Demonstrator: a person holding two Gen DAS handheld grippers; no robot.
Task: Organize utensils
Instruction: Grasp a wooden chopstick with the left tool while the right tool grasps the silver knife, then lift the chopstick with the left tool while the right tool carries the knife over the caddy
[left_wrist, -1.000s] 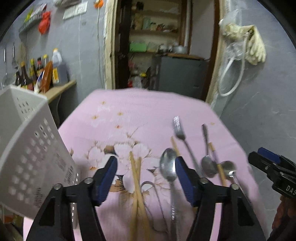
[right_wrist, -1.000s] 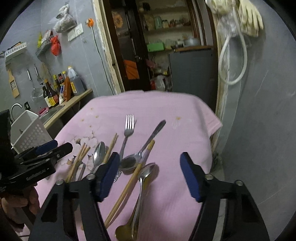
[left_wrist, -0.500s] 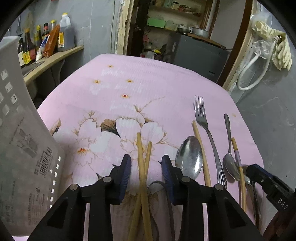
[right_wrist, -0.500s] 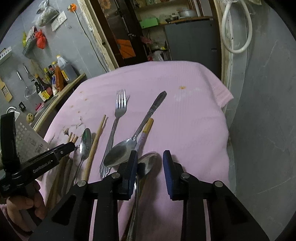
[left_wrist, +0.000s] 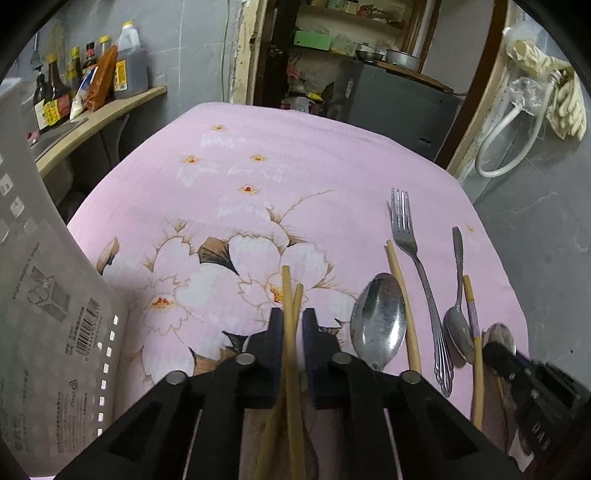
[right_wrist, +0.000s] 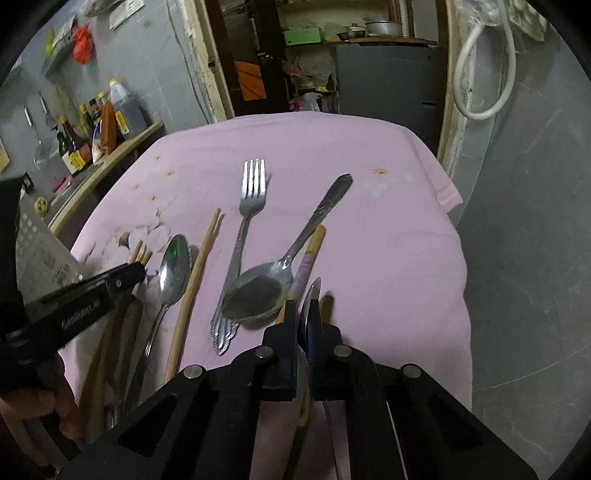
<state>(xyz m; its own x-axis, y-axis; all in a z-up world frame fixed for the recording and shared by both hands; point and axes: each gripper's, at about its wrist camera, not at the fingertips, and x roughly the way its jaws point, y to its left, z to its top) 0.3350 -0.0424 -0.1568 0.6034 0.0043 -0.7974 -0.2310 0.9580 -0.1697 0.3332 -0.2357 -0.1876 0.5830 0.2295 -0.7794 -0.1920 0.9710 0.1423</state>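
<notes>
Left wrist view: grey plastered walls (left_wrist: 192, 55) enclose the room, with an open doorway (left_wrist: 332, 51) onto shelving behind the far edge of the table. A grey cabinet (left_wrist: 399, 103) stands past the far right corner. A wooden shelf (left_wrist: 96, 110) with sauce bottles (left_wrist: 55, 96) runs along the left wall, and a white hose (left_wrist: 513, 140) hangs on the right wall. A pink floral tablecloth (left_wrist: 258, 177) covers the whole tabletop. A white perforated basket (left_wrist: 48, 325) stands at the near left edge. Utensils lie along the near right edge: fork (right_wrist: 247, 221), large spoon (right_wrist: 173, 269), single chopstick (right_wrist: 195, 277), dark spoon (right_wrist: 266, 284). The left gripper (left_wrist: 293, 328) is closing, its pads clamped on a pair of chopsticks (left_wrist: 291, 299) at the near edge. The right gripper (right_wrist: 304, 317) is clenched on a thin spoon (right_wrist: 312, 291) held on edge at the near right edge.
</notes>
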